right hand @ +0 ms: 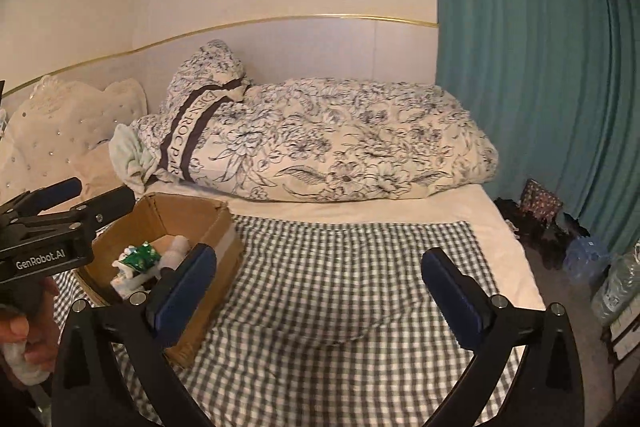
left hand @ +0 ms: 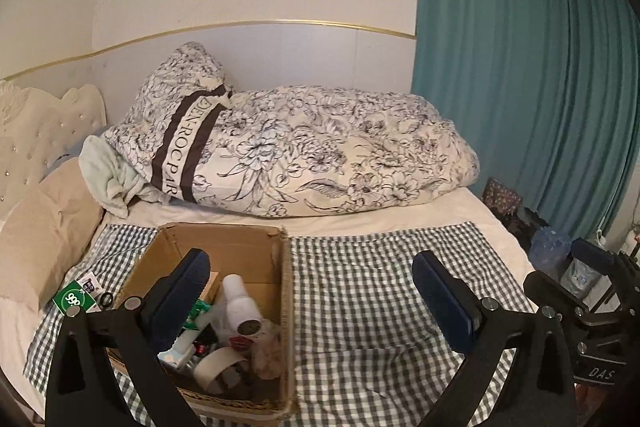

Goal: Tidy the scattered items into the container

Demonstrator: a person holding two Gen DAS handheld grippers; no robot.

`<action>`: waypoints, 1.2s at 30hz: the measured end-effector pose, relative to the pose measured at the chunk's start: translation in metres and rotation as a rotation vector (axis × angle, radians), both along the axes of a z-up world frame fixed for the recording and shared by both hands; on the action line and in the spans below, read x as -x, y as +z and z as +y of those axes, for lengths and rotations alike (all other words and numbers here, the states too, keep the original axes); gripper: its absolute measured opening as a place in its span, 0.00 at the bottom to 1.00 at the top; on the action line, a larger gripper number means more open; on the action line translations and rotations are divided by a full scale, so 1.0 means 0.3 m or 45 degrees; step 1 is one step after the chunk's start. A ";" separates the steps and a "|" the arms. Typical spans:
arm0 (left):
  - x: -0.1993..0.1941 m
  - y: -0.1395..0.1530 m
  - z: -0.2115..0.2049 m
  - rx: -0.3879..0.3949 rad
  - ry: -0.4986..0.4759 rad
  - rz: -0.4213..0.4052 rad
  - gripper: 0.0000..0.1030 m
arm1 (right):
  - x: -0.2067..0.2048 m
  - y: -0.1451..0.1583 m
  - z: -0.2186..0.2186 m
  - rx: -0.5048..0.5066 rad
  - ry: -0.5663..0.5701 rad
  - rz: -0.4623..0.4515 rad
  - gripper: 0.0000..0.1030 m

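Note:
A cardboard box (left hand: 276, 267) stands on a checked cloth (left hand: 380, 275) on the bed and holds several items: a white bottle (left hand: 240, 303), a tape roll (left hand: 216, 367), packets. A green "999" box (left hand: 74, 301), a small packet (left hand: 90, 285) and a black item (left hand: 106, 299) lie on the cloth left of the box. My left gripper (left hand: 312, 283) is open and empty, above the box's right side. My right gripper (right hand: 320, 283) is open and empty over the cloth, right of the box (right hand: 224, 239). The left gripper also shows at the left edge of the right wrist view (right hand: 92, 199).
A floral duvet (left hand: 320, 147) and pillow lie behind the cloth. A beige cushion (left hand: 44, 227) sits at left by the headboard (left hand: 40, 131). Teal curtain (left hand: 520, 87) at right. Bags and water bottles (right hand: 584, 255) stand on the floor beside the bed.

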State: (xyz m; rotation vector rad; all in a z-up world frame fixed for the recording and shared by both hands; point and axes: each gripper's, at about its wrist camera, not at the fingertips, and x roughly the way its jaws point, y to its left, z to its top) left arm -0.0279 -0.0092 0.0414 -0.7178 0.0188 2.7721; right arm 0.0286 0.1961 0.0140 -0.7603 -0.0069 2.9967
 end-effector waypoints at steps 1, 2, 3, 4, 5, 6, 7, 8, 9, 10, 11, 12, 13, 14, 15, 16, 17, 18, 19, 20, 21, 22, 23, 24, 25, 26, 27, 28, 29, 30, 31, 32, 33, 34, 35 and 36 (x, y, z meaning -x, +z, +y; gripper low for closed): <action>-0.005 0.002 0.010 0.005 -0.001 0.001 1.00 | -0.005 0.001 0.009 -0.003 -0.006 0.001 1.00; -0.011 0.004 0.021 0.011 -0.004 0.000 1.00 | -0.012 0.002 0.022 -0.005 -0.011 0.004 1.00; -0.018 0.004 0.032 0.013 -0.007 0.001 1.00 | -0.018 0.001 0.033 -0.008 -0.015 0.005 1.00; -0.027 0.003 0.043 0.013 -0.010 0.004 1.00 | -0.024 -0.001 0.041 -0.011 -0.018 0.006 1.00; -0.033 0.002 0.053 0.014 -0.009 0.006 1.00 | -0.031 -0.004 0.052 -0.016 -0.023 0.005 1.00; -0.038 -0.001 0.063 0.015 -0.007 0.007 1.00 | -0.036 -0.008 0.063 -0.021 -0.026 0.004 1.00; -0.043 -0.004 0.072 0.014 -0.006 0.006 1.00 | -0.039 -0.011 0.075 -0.025 -0.027 0.003 1.00; -0.048 -0.009 0.079 0.010 -0.005 0.004 1.00 | -0.041 -0.016 0.088 -0.030 -0.029 0.001 1.00; -0.053 -0.014 0.087 0.007 -0.005 0.000 1.00 | -0.041 -0.021 0.099 -0.033 -0.030 -0.001 1.00; -0.057 -0.020 0.096 0.005 -0.004 -0.005 1.00 | -0.041 -0.026 0.111 -0.033 -0.032 -0.003 1.00; -0.061 -0.025 0.104 0.007 -0.002 -0.008 1.00 | -0.041 -0.032 0.122 -0.029 -0.035 -0.005 1.00; -0.066 -0.029 0.112 0.011 0.000 -0.009 1.00 | -0.042 -0.038 0.134 -0.021 -0.038 -0.006 1.00; -0.071 -0.033 0.122 0.016 0.001 -0.009 1.00 | -0.041 -0.044 0.145 -0.009 -0.042 -0.009 1.00; -0.077 -0.035 0.131 0.020 -0.002 -0.008 1.00 | -0.041 -0.050 0.155 0.002 -0.044 -0.010 1.00; -0.081 -0.036 0.141 0.025 -0.004 -0.006 1.00 | -0.042 -0.055 0.162 0.010 -0.046 -0.010 1.00; -0.083 -0.036 0.149 0.030 -0.007 -0.005 1.00 | -0.042 -0.059 0.169 0.017 -0.047 -0.010 1.00; -0.087 -0.037 0.157 0.035 -0.011 -0.002 1.00 | -0.042 -0.062 0.177 0.023 -0.046 -0.012 1.00; -0.091 -0.038 0.164 0.037 -0.013 0.000 1.00 | -0.043 -0.065 0.182 0.027 -0.046 -0.014 1.00; -0.094 -0.039 0.169 0.038 -0.013 0.001 1.00 | -0.044 -0.068 0.185 0.029 -0.045 -0.014 1.00; -0.095 -0.039 0.172 0.037 -0.013 0.000 1.00 | -0.046 -0.070 0.189 0.030 -0.044 -0.013 1.00; -0.097 -0.040 0.176 0.036 -0.013 -0.001 1.00 | -0.050 -0.072 0.193 0.030 -0.044 -0.012 1.00; -0.098 -0.041 0.179 0.037 -0.014 -0.002 1.00 | -0.052 -0.074 0.194 0.029 -0.044 -0.011 1.00; -0.101 -0.041 0.186 0.040 -0.016 -0.003 1.00 | -0.053 -0.076 0.196 0.030 -0.044 -0.011 1.00; -0.103 -0.042 0.191 0.044 -0.017 -0.003 1.00 | -0.054 -0.078 0.197 0.031 -0.044 -0.012 1.00; -0.104 -0.042 0.194 0.046 -0.019 -0.002 1.00 | -0.055 -0.080 0.199 0.034 -0.044 -0.012 1.00; -0.107 -0.043 0.197 0.048 -0.020 -0.001 1.00 | -0.054 -0.081 0.201 0.037 -0.044 -0.014 1.00; -0.110 -0.043 0.201 0.049 -0.021 0.000 1.00 | -0.051 -0.082 0.201 0.039 -0.046 -0.015 1.00; -0.112 -0.044 0.203 0.050 -0.022 0.000 1.00 | -0.050 -0.084 0.203 0.041 -0.047 -0.016 1.00; -0.113 -0.044 0.204 0.051 -0.021 0.000 1.00 | -0.050 -0.086 0.205 0.043 -0.048 -0.017 1.00; -0.114 -0.046 0.205 0.051 -0.021 -0.001 1.00 | -0.051 -0.087 0.207 0.044 -0.048 -0.017 1.00; -0.116 -0.047 0.206 0.052 -0.022 -0.001 1.00 | -0.053 -0.088 0.209 0.045 -0.049 -0.018 1.00; -0.115 -0.047 0.206 0.051 -0.021 -0.001 1.00 | -0.055 -0.089 0.213 0.046 -0.049 -0.017 1.00; -0.115 -0.047 0.206 0.050 -0.021 -0.001 1.00 | -0.057 -0.090 0.216 0.048 -0.051 -0.017 1.00; -0.116 -0.048 0.208 0.050 -0.020 0.000 1.00 | -0.058 -0.092 0.220 0.052 -0.054 -0.017 1.00; -0.116 -0.049 0.209 0.052 -0.021 -0.001 1.00 | -0.058 -0.094 0.222 0.056 -0.056 -0.018 1.00; -0.118 -0.050 0.213 0.056 -0.023 -0.002 1.00 | -0.059 -0.096 0.224 0.059 -0.058 -0.017 1.00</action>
